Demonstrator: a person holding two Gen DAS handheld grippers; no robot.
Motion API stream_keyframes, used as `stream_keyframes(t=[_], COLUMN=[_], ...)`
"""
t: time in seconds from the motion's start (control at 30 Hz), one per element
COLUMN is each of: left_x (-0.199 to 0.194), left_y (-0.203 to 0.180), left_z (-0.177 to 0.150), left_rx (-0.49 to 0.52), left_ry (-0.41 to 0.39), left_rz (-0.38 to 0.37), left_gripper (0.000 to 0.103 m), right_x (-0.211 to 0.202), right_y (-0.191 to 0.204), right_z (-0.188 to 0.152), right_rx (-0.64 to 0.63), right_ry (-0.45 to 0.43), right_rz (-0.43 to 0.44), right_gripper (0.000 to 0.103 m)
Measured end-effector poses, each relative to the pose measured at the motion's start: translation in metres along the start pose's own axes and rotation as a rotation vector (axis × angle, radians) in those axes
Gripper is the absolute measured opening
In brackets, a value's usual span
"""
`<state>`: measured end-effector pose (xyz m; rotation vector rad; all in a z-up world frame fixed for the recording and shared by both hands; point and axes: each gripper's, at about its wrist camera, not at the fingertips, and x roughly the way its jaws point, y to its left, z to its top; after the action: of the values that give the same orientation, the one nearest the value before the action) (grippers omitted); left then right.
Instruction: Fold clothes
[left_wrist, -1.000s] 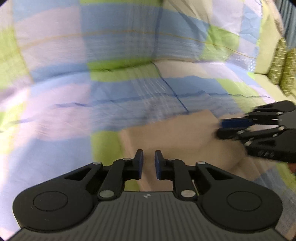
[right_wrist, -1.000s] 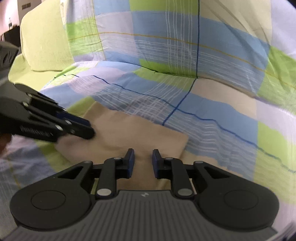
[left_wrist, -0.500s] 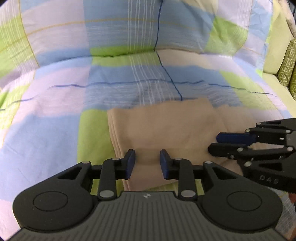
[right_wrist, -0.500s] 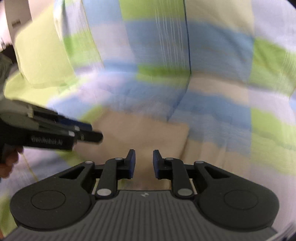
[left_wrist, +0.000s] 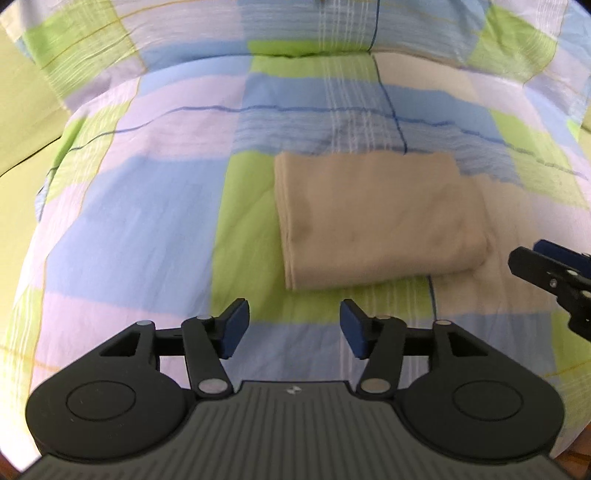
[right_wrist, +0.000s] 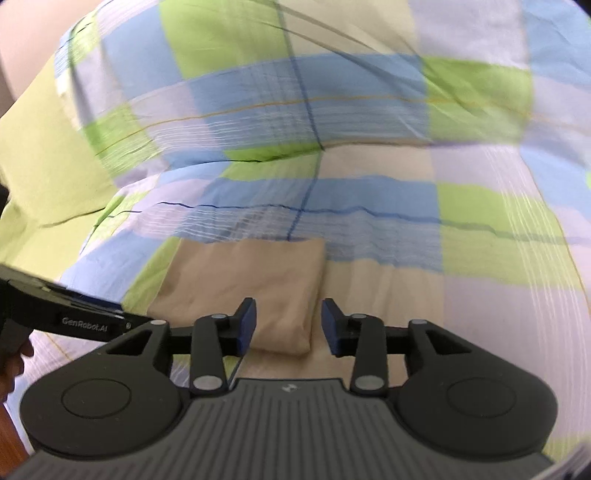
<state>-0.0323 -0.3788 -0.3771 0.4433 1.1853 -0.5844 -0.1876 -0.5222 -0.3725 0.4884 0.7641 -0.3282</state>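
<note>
1. While half a second ago the left gripper (left_wrist: 293, 325) stood over the near edge of the beige folded garment (left_wrist: 380, 218) with its jaws narrow, it now sits back from that edge, its jaws are opening, and only the checked bedspread (left_wrist: 129, 206) shows between them.
2. The right gripper (right_wrist: 288, 325) has parted as well: its jaws are opening, roughly half wide. The near right corner of the garment shows in the gap below them, but neither pad presses on it.
3. In the left wrist view, the right gripper's tips have gone from over the cloth's right side to the picture's right edge, clear of the cloth.
4. The garment lies flat on the bedspread as a compact rectangle. Its layered edges show at its left side in the left wrist view, and a further strip of beige cloth shows past its right end.
5. My reading is that both grippers have let go, so this fold looks done. The stack seems to hold its shape unaided.
6. What probably remains is a last tidy of the right end, or moving on to another piece. No other garment is in view.
</note>
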Motion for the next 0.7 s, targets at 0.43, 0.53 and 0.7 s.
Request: stream_keyframes(t=[0.43,0.53,0.7], left_x=[-0.041,-0.041,-0.039], left_y=[0.030,0.037,0.045], left_z=[-0.041,-0.053,-0.071], left_rx=[-0.052,-0.063,-0.086], left_ry=[-0.017,-0.007,0.023], left_rz=[-0.021,-0.024,-0.022], left_gripper=[0.065,0.065,0.065], right_x=[-0.043,-0.046,-0.048], right_y=[0.038,0.048,0.063], right_z=[-0.036,-0.043,-0.051], right_rx=[0.121,0.132,0.114], right_ry=[-0.022,0.007,0.037], right_rz=[-0.126,-0.163,-0.184], right_gripper=[0.059,0.063,0.071])
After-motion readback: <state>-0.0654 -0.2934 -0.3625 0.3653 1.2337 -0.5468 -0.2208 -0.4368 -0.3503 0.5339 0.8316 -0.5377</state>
